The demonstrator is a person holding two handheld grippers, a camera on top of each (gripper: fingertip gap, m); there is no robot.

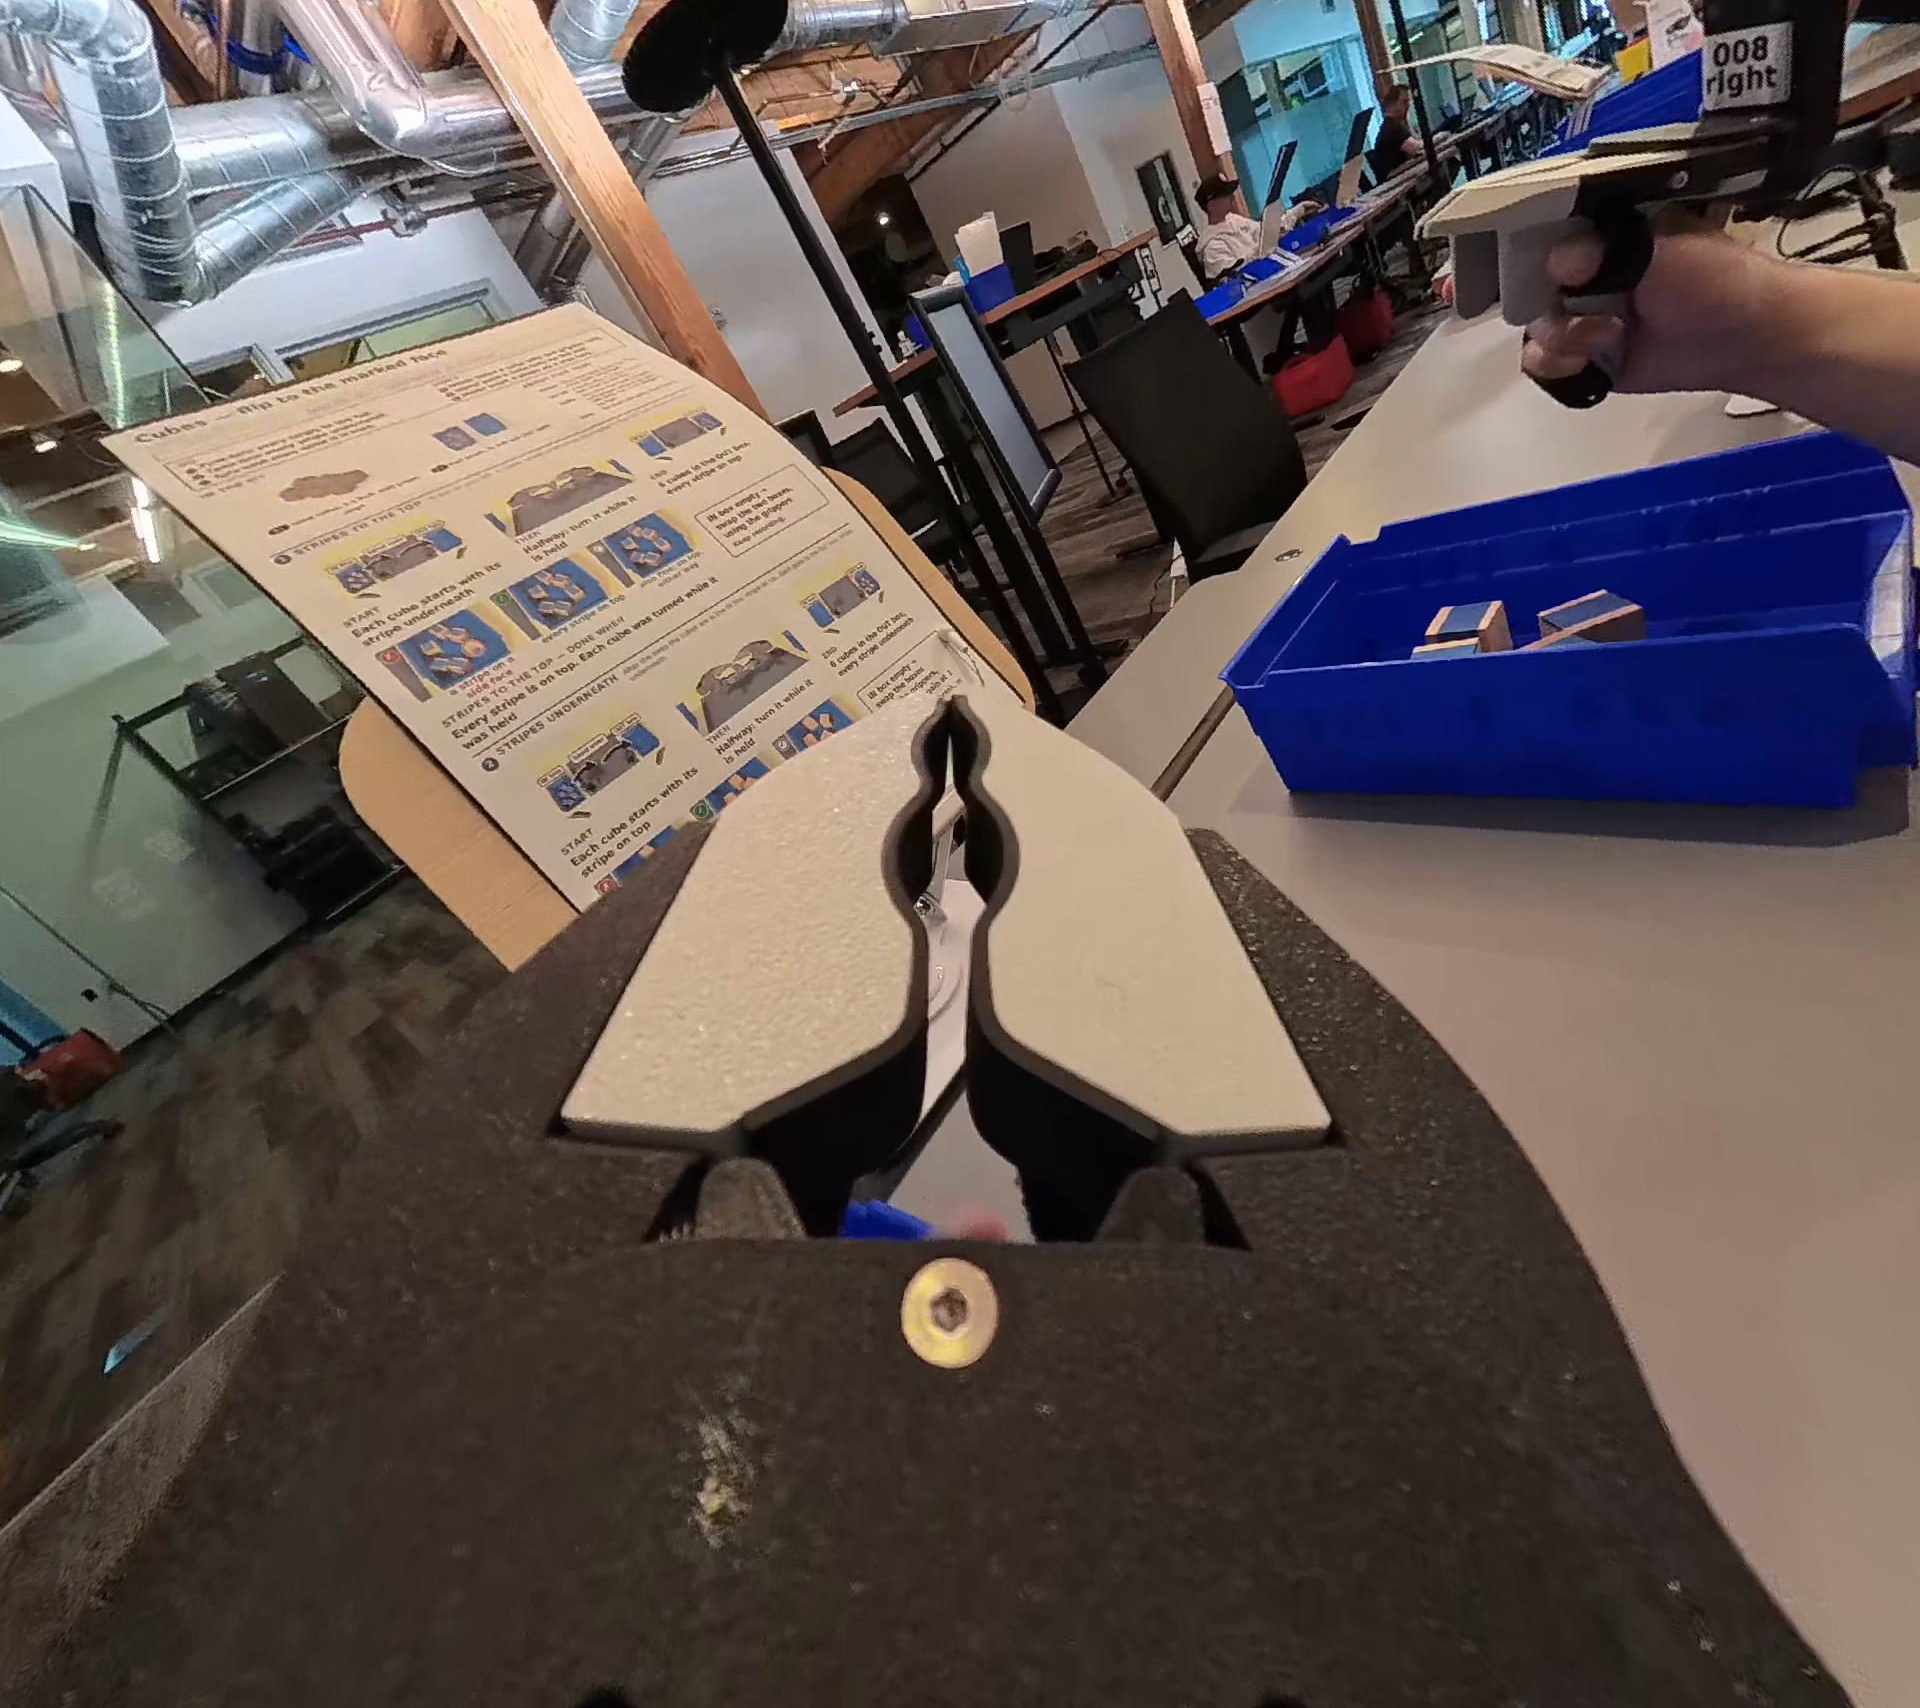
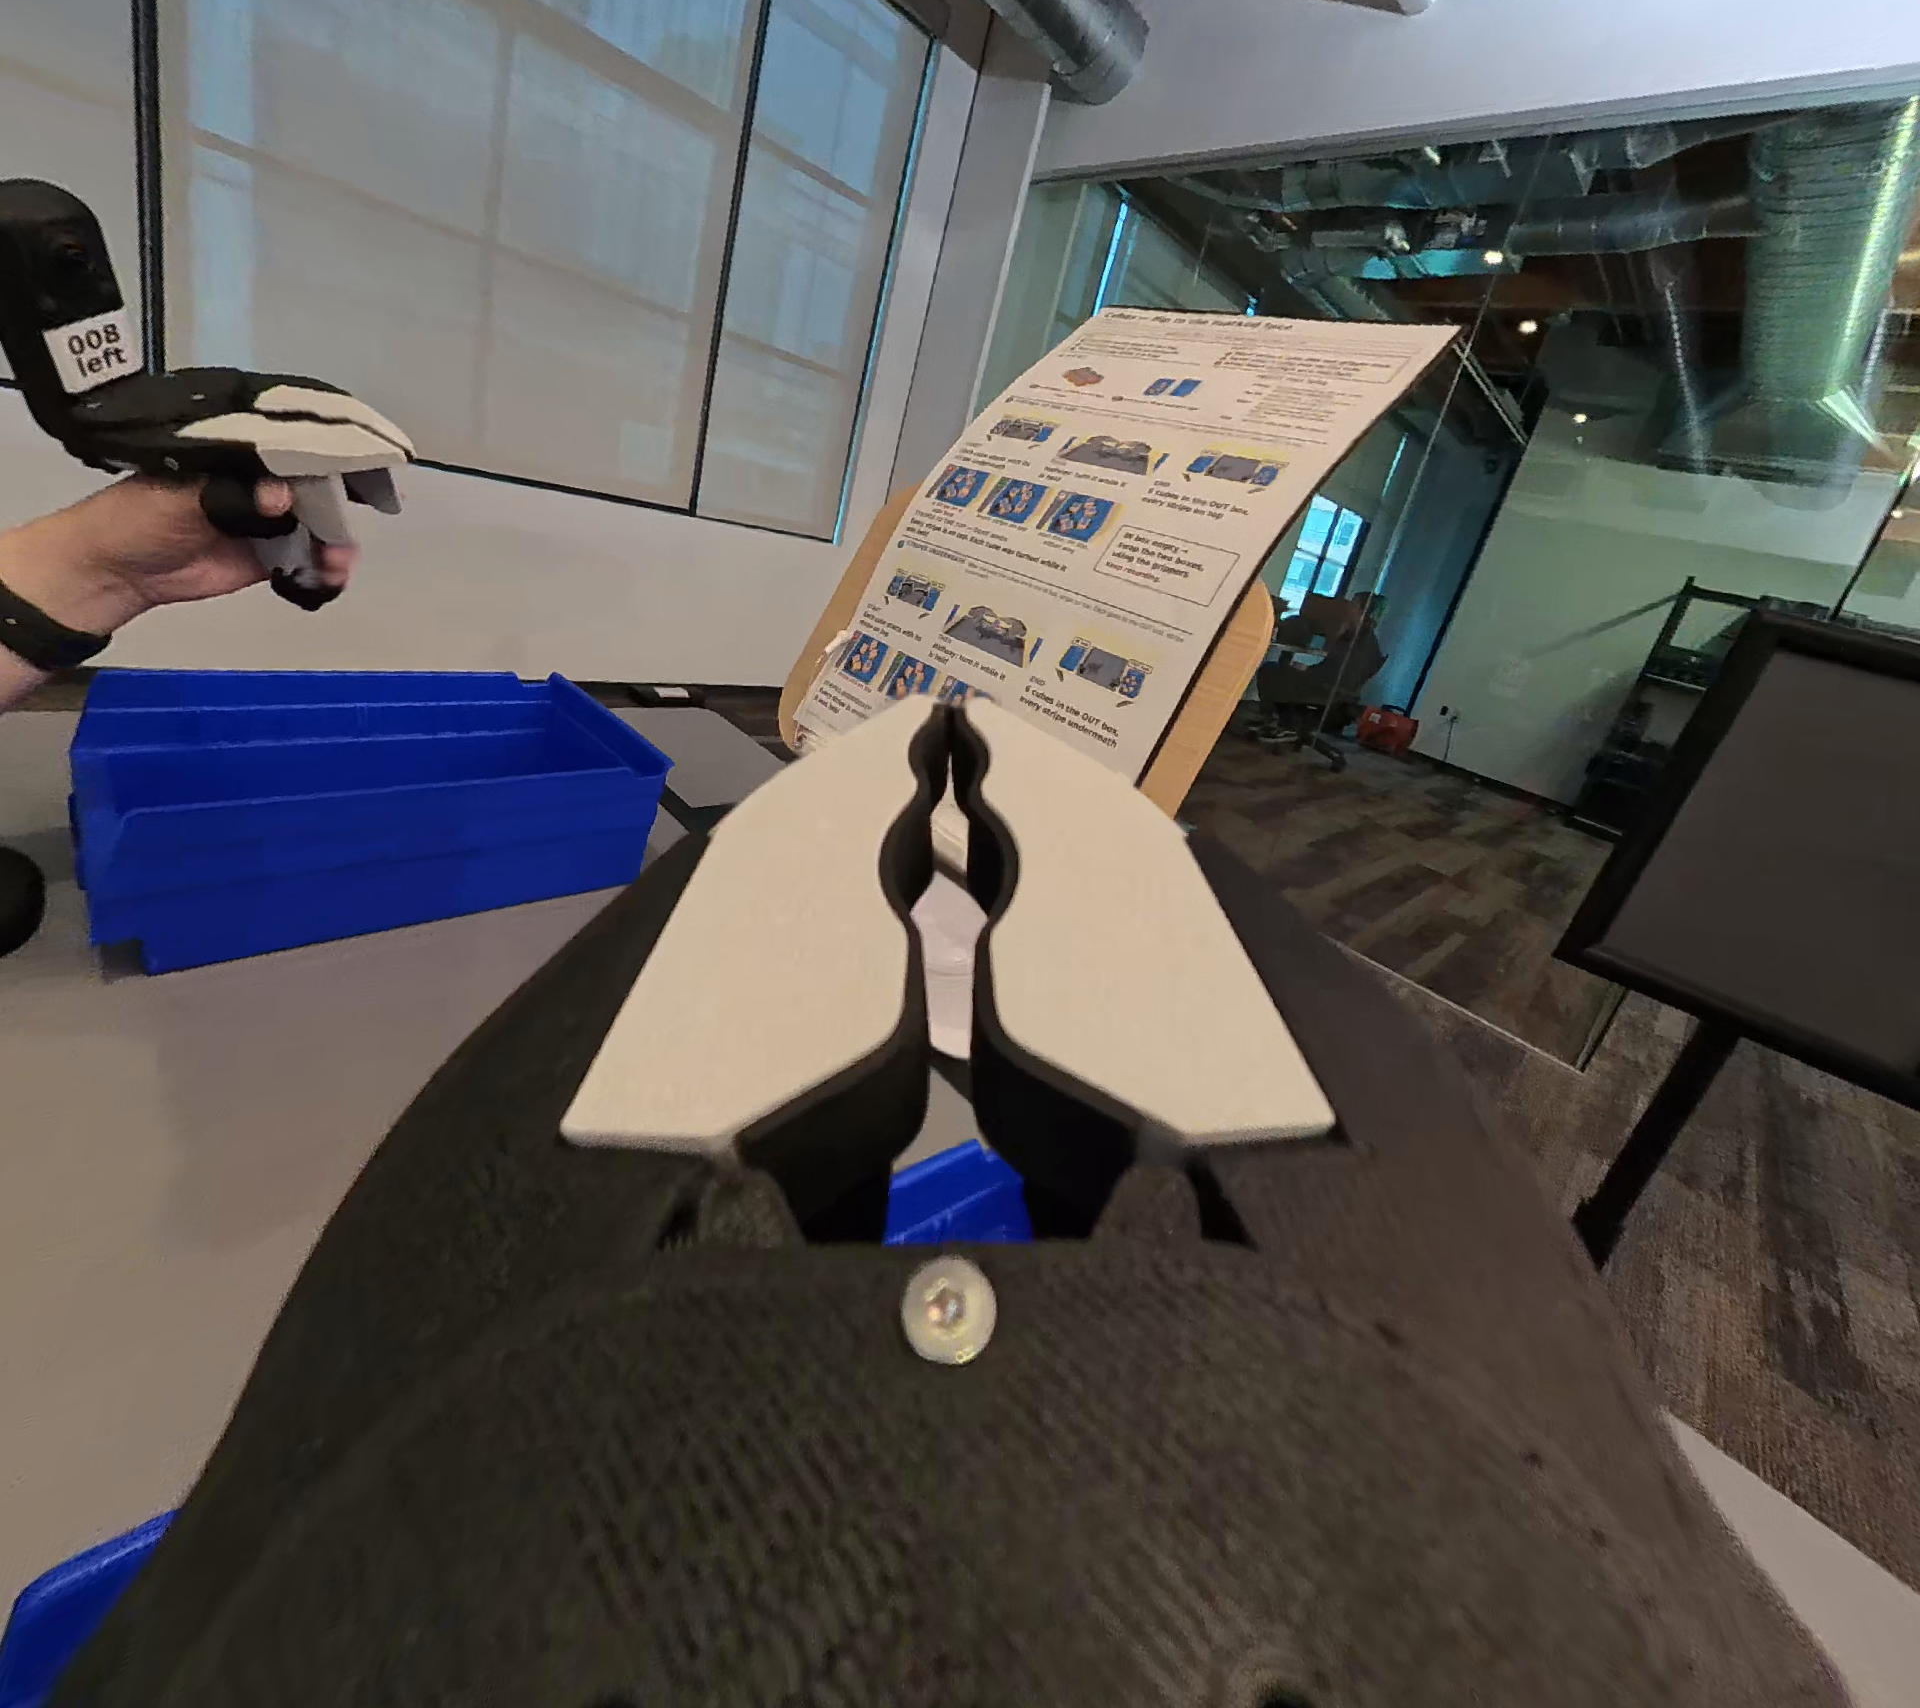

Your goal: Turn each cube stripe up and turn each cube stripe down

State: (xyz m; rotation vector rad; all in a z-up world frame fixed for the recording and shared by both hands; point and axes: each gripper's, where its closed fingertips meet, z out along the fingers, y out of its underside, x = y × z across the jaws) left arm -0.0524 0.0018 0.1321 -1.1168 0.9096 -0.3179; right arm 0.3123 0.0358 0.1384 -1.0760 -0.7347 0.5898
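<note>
- Cubes (image 1: 1527,628): small wooden blocks with tan edges and blue faces, seen in the left wrist view only.
- They lie inside a blue bin (image 1: 1558,702) that stands on the counter (image 1: 1558,1087), gathered near the bin's middle.
- At least three show above the bin's front wall; their lower parts are hidden behind it.
- One near the middle (image 1: 1467,622) shows a blue face framed by tan edges.
- One to the right (image 1: 1592,616) sits tilted, blue on top.
- Which way their stripes face cannot be told.

Glossy blue plastic bin (image 1: 1558,723); cubes (image 1: 1527,624) inside, seemingly bare wood; matt grey tabletop (image 1: 1558,1087); grainy black gripper (image 1: 951,708) body.
</note>
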